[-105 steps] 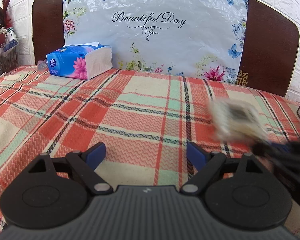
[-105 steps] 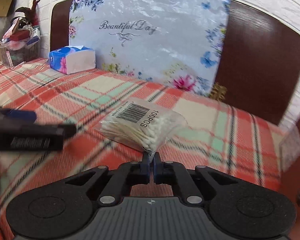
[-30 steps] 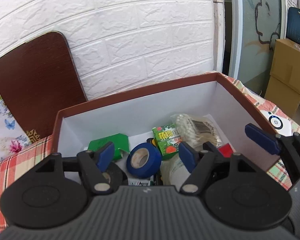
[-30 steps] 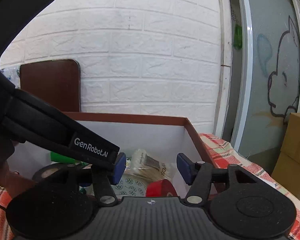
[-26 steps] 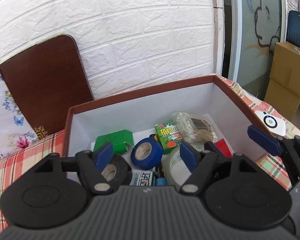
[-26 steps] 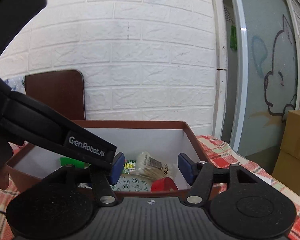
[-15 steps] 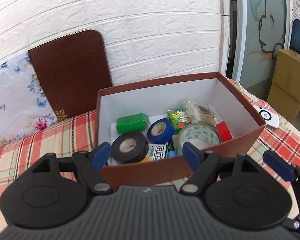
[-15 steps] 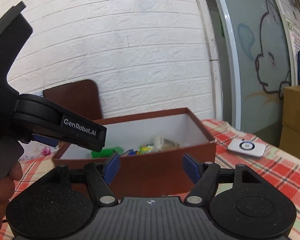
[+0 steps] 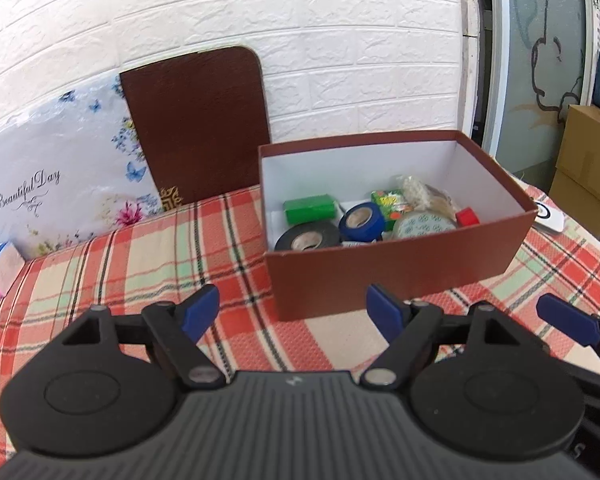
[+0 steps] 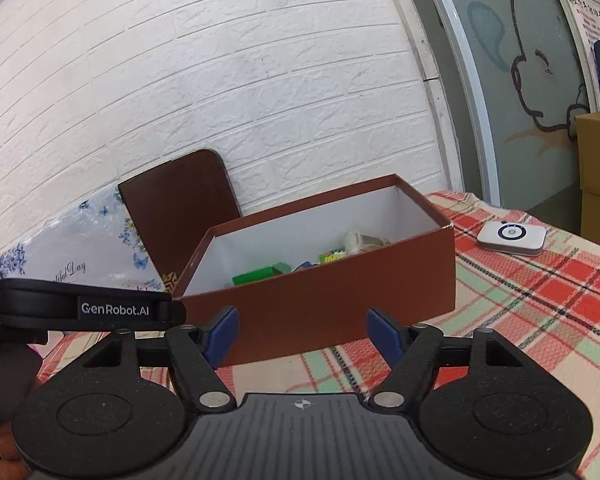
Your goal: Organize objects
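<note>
Open brown box [image 9: 396,264] of sorted odds and ends on the plaid cloth
White inside, it holds a black tape roll [image 9: 307,237] beside a blue tape roll [image 9: 361,221], a green block [image 9: 309,209] behind them, a bag of cotton swabs [image 9: 418,191] and a small red item [image 9: 467,216] to the right

You have the box [image 9: 388,276] on the tablecloth [image 9: 140,264], ahead of both grippers. Inside it, two tape rolls [image 9: 308,238] lie toward the near wall, a small block [image 9: 309,209] behind them, and a bag of cotton swabs [image 9: 418,192] toward the far right. A small device [image 10: 511,237] lies right of the box. A board [image 9: 196,124] leans on the wall behind, to the left.
</note>
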Available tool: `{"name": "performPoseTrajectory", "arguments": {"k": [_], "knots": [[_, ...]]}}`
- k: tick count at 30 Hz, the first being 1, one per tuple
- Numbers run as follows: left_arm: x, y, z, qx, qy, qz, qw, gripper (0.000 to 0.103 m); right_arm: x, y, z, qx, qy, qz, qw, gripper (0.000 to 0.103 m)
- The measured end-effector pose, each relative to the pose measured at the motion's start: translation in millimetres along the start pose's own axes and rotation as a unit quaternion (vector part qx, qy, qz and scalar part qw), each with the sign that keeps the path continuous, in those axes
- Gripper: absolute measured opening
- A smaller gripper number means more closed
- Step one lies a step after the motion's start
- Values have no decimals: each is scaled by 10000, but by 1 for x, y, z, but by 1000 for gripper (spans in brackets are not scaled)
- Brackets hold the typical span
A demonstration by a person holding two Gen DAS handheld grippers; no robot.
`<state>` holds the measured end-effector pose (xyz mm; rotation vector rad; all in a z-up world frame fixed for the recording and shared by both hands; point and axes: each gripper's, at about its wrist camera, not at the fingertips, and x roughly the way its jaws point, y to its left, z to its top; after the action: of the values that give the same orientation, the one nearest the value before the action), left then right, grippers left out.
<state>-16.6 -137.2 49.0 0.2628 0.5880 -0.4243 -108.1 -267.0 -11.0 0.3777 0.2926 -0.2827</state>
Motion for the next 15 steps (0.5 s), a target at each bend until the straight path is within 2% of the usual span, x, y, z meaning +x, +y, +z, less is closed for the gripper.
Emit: {"name": "performPoseTrajectory", "arguments": {"k": [6,15], "knots": [[-10,13,-17,-82,34,41,10000,85,-16,8,-2,-6,-42,65,10000,75],[-26,23,-38,-144,42,116,9998,96,-40,24,-6,-63,-181,114,9998,80]]}}
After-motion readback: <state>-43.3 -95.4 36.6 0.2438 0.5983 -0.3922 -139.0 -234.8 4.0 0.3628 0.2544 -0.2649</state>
